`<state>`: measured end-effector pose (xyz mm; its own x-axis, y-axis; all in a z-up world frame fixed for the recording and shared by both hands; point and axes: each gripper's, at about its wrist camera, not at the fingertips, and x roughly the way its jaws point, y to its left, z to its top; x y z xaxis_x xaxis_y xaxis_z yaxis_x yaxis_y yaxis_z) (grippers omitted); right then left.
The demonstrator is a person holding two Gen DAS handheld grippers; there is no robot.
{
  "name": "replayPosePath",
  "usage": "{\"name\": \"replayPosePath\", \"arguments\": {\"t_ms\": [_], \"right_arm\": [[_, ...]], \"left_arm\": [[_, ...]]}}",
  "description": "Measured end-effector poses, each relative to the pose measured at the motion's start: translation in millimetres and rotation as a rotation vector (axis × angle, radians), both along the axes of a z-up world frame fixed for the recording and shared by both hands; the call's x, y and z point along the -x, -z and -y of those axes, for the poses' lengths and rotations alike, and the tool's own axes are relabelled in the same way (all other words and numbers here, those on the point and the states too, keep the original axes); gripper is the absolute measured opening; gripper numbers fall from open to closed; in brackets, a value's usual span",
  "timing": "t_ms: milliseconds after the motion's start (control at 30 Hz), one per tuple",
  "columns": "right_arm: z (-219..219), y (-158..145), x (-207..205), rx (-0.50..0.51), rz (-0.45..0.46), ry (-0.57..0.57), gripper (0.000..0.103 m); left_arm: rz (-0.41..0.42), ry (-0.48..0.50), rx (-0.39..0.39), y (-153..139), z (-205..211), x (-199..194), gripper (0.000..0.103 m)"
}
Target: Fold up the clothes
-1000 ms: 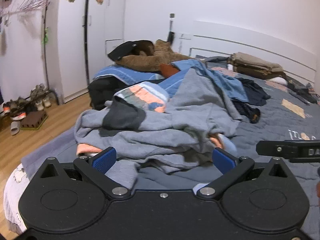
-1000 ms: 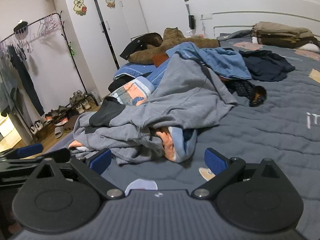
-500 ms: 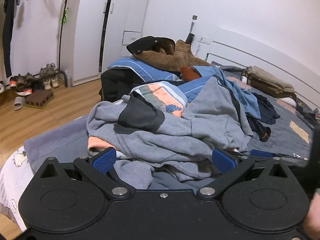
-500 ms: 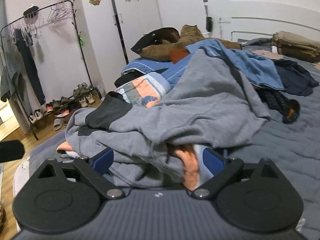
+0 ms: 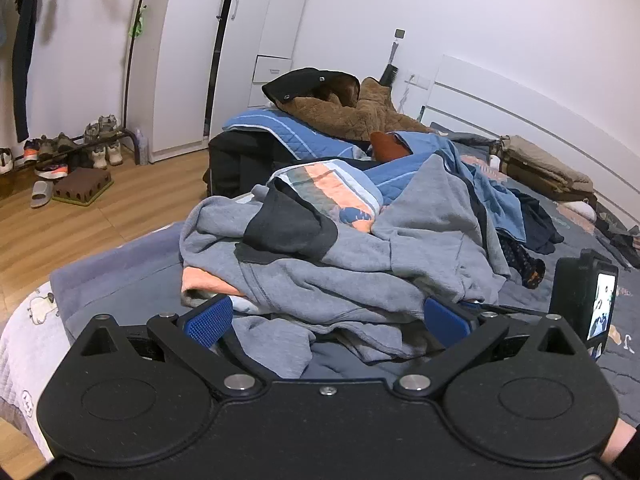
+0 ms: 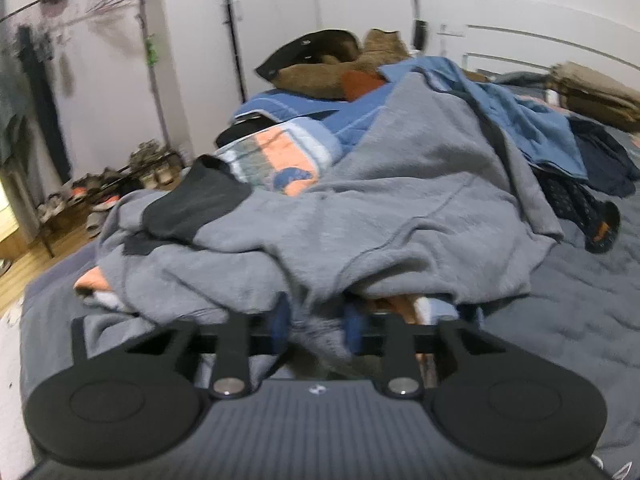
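Note:
A crumpled grey sweatshirt (image 5: pixel 360 268) with a dark hood lies on top of a heap of clothes on the bed, also filling the right wrist view as the grey sweatshirt (image 6: pixel 400 208). My left gripper (image 5: pixel 326 316) is open at the heap's near edge, grey cloth lying between its blue pads without being pinched. My right gripper (image 6: pixel 316 322) has its blue pads drawn close together on a fold of the sweatshirt's lower edge; this view is blurred. The right gripper's body (image 5: pixel 584 300) shows at the right of the left wrist view.
Under the sweatshirt lie an orange-and-blue quilt (image 5: pixel 336 192), a blue garment (image 5: pixel 492 192) and a brown fleece coat (image 5: pixel 352 112). Folded beige clothes (image 5: pixel 540 168) sit by the headboard. A shoe rack (image 5: pixel 60 152) and wooden floor are left of the bed (image 6: pixel 580 300).
The right gripper has pushed into the heap and closed from wide open onto the grey sweatshirt's edge. The left gripper has moved slightly closer to the heap and stays open.

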<state>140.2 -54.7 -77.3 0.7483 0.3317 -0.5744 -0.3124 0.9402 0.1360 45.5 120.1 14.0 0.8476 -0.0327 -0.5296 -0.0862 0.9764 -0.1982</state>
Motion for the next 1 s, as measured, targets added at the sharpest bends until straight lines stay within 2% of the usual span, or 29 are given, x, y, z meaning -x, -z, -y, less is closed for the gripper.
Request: {"name": "replayPosePath", "arguments": {"t_ms": [133,300,367,567,833,1000], "right_arm": [[10.2,-2.2,-1.6,-0.087,-0.023,0.02,0.01],[23.8,-11.2,9.1,-0.161,0.024,0.089,0.006],[31.8,-15.8,14.5,-0.207,0.043,0.115,0.005],[40.4,-29.3,30.9,-0.242,0.112,0.139,0.004],[68.3,-54.0,58.9,-0.343,0.185,0.191,0.003],[95.8,-79.6,83.5,-0.375,0.244,0.219,0.003]], "left_arm": [[-0.002,0.009,0.004,1.0,0.5,-0.2,0.103],[-0.004,0.025,-0.022,2.2,5.5,-0.7,0.103],[-0.006,0.025,-0.029,2.7,6.8,-1.2,0.103],[-0.001,0.035,-0.031,2.6,7.5,-0.5,0.103],[0.004,0.06,-0.027,2.5,7.2,0.8,0.103],[0.014,0.097,-0.028,1.6,11.6,1.6,0.103]]}}
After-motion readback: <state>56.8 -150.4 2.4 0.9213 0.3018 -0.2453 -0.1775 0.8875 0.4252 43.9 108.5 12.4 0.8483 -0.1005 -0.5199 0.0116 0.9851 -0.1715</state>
